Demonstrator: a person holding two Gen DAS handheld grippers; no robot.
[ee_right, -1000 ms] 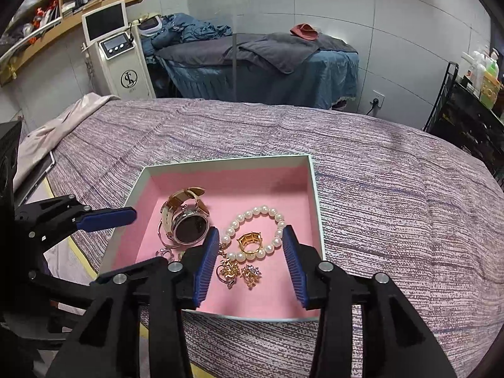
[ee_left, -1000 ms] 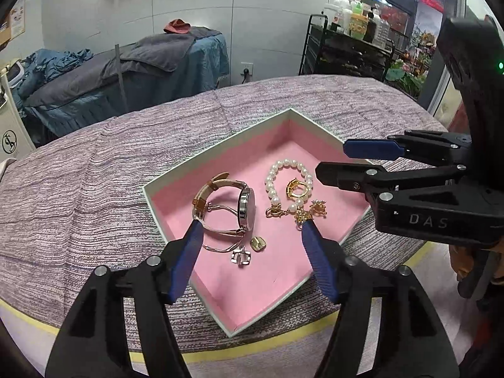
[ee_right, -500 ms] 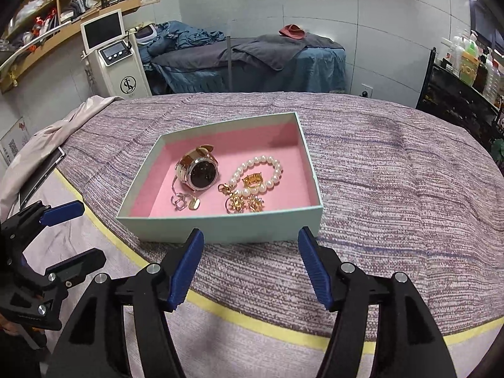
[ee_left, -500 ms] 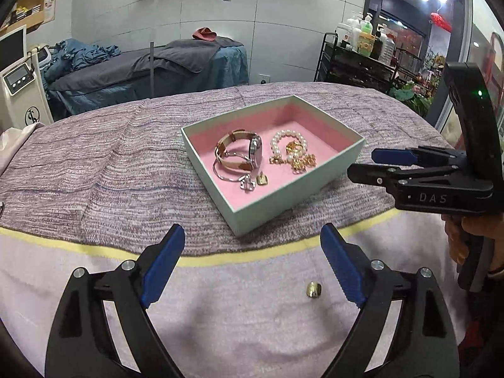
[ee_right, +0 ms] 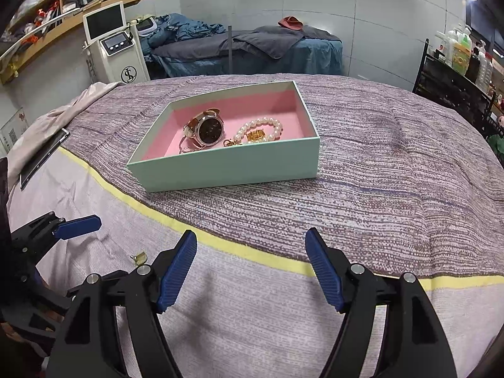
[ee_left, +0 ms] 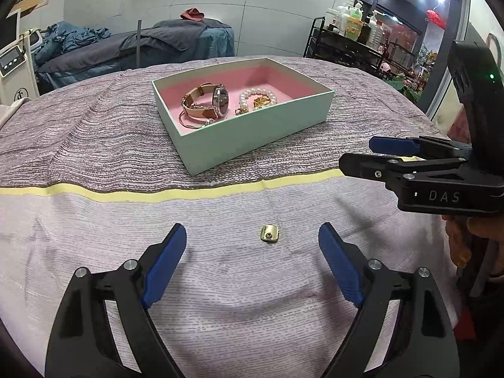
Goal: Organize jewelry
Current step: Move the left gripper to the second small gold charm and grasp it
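Observation:
A mint box (ee_left: 252,132) with a pink lining sits on the bed; it also shows in the right wrist view (ee_right: 226,165). Inside lie a brown-strap watch (ee_left: 208,102), a pearl bracelet (ee_left: 256,96) and small gold pieces (ee_left: 261,102). A small gold earring (ee_left: 270,233) lies loose on the pale cover, just ahead of my open, empty left gripper (ee_left: 252,264). It also shows in the right wrist view (ee_right: 139,257). My right gripper (ee_right: 252,267) is open and empty, back from the box.
The bed cover has a yellow stripe (ee_left: 126,193) between the purple weave and the pale front part. A black shelf with bottles (ee_left: 352,44) stands at the right. A massage bed (ee_right: 245,50) and a white machine (ee_right: 116,50) stand behind.
Both grippers have pulled back from over the box toward the near side of the bed. The loose gold earring has come into view between the left fingers.

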